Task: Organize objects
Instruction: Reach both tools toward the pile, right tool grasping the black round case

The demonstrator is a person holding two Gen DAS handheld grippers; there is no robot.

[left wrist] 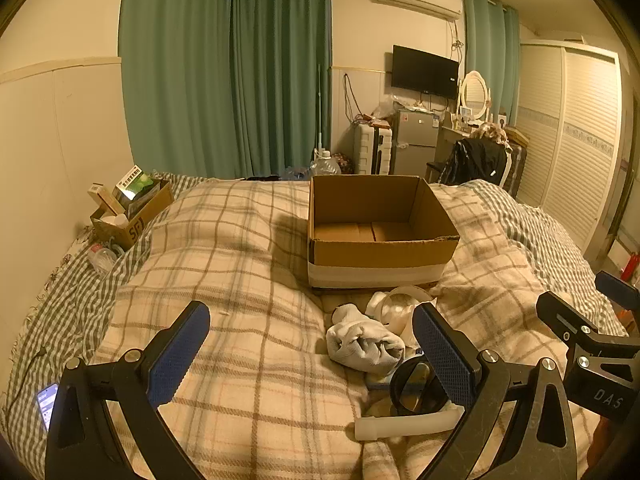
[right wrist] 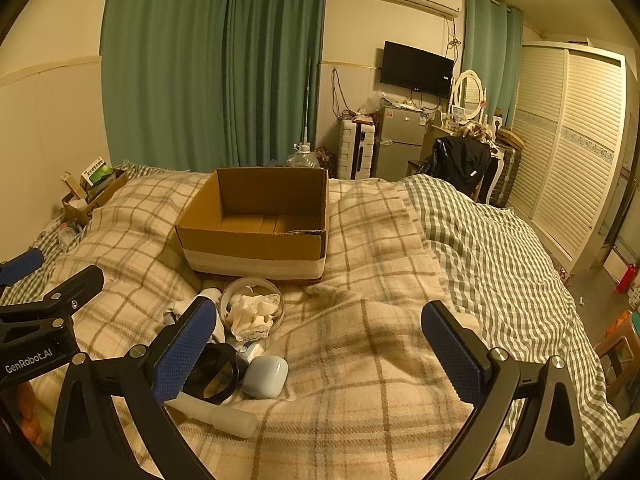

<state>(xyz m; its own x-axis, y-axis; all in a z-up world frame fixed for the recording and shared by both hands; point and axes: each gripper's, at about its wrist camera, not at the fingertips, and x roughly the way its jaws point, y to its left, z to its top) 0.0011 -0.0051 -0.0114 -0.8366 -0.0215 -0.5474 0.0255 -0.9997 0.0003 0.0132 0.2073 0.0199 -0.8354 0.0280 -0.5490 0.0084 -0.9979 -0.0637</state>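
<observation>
An open, empty cardboard box (left wrist: 380,232) (right wrist: 256,228) stands on the plaid blanket. In front of it lies a small pile: a rolled white sock (left wrist: 362,344), a round clear container holding white lace cloth (right wrist: 252,308), a black round lens-like ring (left wrist: 416,390) (right wrist: 212,374), a white tube (left wrist: 404,426) (right wrist: 224,414) and a pale blue earbud case (right wrist: 265,376). My left gripper (left wrist: 312,344) is open and empty, with the pile at its right finger. My right gripper (right wrist: 320,344) is open and empty, with the pile at its left finger.
A smaller box of packets (left wrist: 128,208) and a plastic bottle (left wrist: 102,258) sit at the bed's far left. A phone (left wrist: 47,402) lies at the left edge. A checked sheet (right wrist: 500,264) covers the right side. Fridge, chair and wardrobe stand beyond the bed.
</observation>
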